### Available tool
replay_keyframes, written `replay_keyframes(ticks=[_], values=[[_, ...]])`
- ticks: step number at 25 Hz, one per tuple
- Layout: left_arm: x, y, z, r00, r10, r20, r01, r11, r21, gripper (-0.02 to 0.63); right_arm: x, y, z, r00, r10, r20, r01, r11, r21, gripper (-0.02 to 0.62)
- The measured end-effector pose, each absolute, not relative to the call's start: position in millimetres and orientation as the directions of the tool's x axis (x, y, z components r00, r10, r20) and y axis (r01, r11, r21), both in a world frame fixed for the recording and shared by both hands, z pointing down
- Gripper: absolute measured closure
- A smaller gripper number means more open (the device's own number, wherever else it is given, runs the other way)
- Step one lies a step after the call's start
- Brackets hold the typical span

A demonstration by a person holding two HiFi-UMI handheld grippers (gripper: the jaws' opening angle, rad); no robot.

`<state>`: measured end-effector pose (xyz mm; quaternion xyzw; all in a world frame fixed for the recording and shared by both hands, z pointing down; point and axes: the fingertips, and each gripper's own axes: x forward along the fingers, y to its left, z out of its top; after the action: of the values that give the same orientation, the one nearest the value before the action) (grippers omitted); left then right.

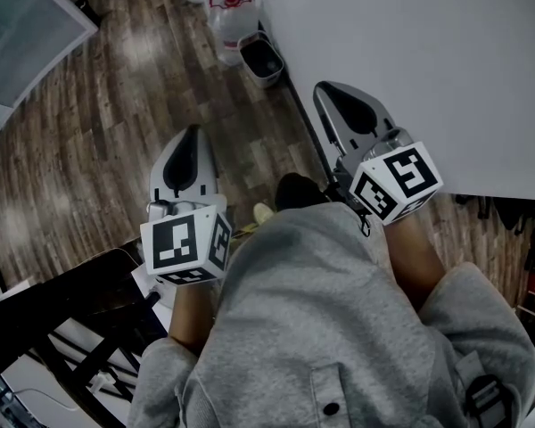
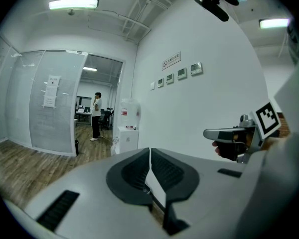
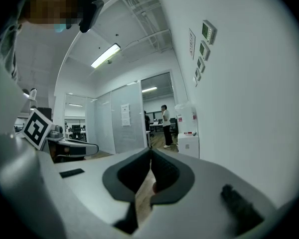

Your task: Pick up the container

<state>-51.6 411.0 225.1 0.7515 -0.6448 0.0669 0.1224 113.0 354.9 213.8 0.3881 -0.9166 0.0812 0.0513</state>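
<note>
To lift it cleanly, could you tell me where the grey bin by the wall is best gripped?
Probably the near rim of the bin, from above: it stands upright with its top open, so a thin edge is free there, while the wall and a bottle crowd its other sides.

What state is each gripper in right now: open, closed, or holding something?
Left gripper: closed, holding nothing.
Right gripper: closed, holding nothing.
</note>
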Motion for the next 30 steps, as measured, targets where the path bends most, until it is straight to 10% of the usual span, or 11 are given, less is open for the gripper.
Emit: replay_keyframes(ticks=[30], values=[[-73.4, 392.5, 227.2, 0.176, -0.948, 0.264, -0.984, -0.159, 0.083, 0.583, 88.5, 335.8, 216.7, -0.697, -0.701, 0.151, -0.714, 0.697, -0.063, 0.569]])
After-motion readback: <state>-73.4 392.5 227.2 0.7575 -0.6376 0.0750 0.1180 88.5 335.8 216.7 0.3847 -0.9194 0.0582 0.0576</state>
